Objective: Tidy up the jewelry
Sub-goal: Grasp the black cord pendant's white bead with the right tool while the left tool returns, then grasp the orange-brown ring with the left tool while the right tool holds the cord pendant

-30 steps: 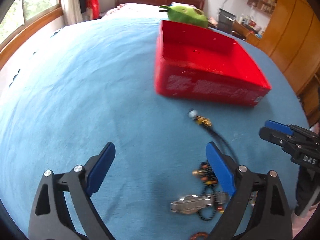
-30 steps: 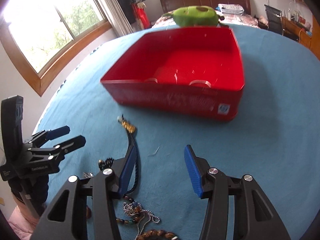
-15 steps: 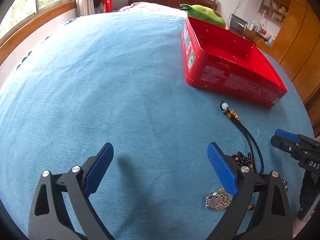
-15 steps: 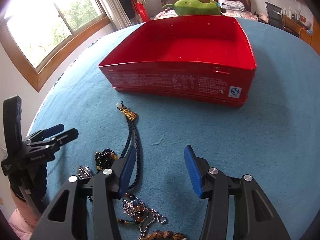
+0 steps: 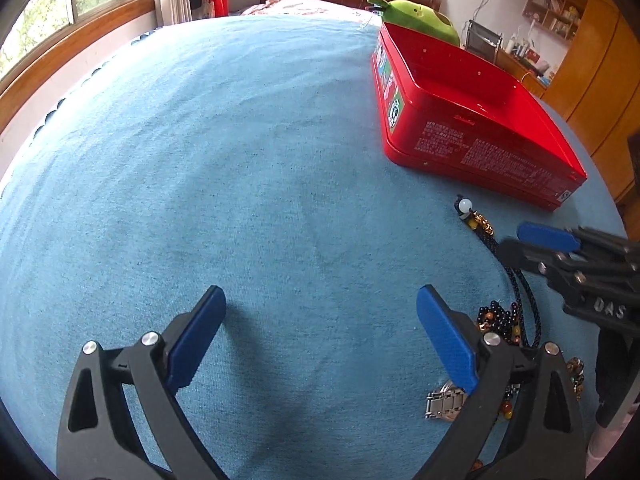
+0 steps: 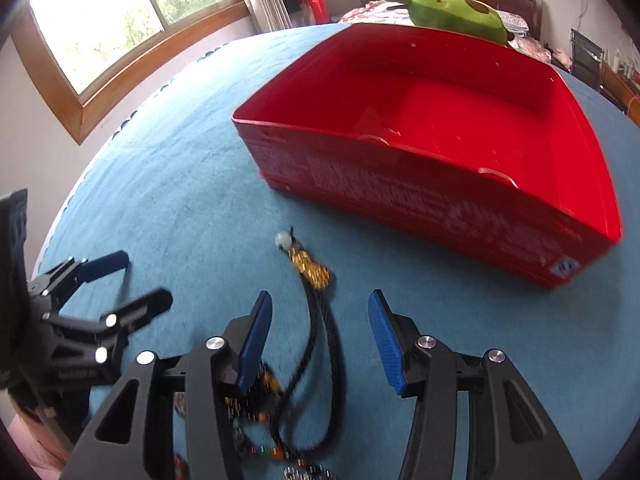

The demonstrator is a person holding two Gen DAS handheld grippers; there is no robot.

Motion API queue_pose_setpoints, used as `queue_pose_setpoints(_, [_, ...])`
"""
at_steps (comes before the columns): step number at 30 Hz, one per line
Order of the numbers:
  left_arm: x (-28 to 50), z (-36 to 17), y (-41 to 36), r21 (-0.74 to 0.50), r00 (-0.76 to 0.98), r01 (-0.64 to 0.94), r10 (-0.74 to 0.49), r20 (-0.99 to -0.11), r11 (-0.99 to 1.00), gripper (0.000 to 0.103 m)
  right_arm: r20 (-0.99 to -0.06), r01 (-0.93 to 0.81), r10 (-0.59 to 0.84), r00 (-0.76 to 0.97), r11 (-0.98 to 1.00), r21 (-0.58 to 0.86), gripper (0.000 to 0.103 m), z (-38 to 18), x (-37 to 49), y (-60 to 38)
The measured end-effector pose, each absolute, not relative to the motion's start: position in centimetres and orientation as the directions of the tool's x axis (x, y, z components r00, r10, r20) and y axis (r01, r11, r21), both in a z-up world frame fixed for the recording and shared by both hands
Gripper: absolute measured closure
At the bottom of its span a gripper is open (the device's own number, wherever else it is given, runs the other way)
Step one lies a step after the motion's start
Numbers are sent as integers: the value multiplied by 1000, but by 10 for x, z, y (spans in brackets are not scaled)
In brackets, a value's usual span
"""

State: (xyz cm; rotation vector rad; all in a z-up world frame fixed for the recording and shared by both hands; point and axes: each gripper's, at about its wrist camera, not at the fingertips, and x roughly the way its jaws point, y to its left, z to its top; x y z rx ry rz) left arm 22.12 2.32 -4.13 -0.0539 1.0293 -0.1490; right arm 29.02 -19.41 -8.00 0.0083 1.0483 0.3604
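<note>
A red open box [image 6: 448, 152] stands on the blue cloth; it also shows in the left wrist view [image 5: 472, 128] at the upper right. A black cord necklace with a gold charm and a white bead [image 6: 316, 312] lies in front of it, also seen in the left wrist view [image 5: 516, 280]. Dark bead strands [image 5: 500, 320] and a silver watch [image 5: 444, 404] lie beside it. My right gripper [image 6: 318, 336] is open, low over the cord. My left gripper [image 5: 320, 336] is open and empty over bare cloth, left of the jewelry.
A green plush toy [image 6: 456, 12] lies behind the box. The blue cloth [image 5: 240, 160] spreads wide to the left. A window [image 6: 132, 28] and wooden cabinets [image 5: 592, 60] stand around the room. The right gripper shows at the left wrist view's right edge [image 5: 576, 268].
My left gripper has swung left, away from the jewelry, so the pile sits at its right. My right gripper has moved left and forward over the black cord.
</note>
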Motion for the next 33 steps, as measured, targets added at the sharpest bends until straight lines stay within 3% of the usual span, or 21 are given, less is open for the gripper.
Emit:
queue_pose_setpoints(4, [223, -41, 20, -111, 503, 106, -149, -851, 988, 8, -856, -300, 280, 436, 941, 155, 54, -85, 306, -186])
queue_pose_setpoints(10, [221, -41, 19, -116, 500, 116, -158, -852, 987, 8, -849, -333, 238, 472, 940, 78, 85, -92, 308, -179])
queue_pose_setpoints(15, [219, -40, 18, -117, 497, 120, -162, -853, 986, 7, -842, -296, 259, 472, 947, 126, 92, -88, 303, -198])
queue_pose_setpoints(33, [141, -45, -20, -192, 371, 224, -266, -890, 955, 8, -756, -126, 309, 577, 948, 291, 97, -52, 226, -319])
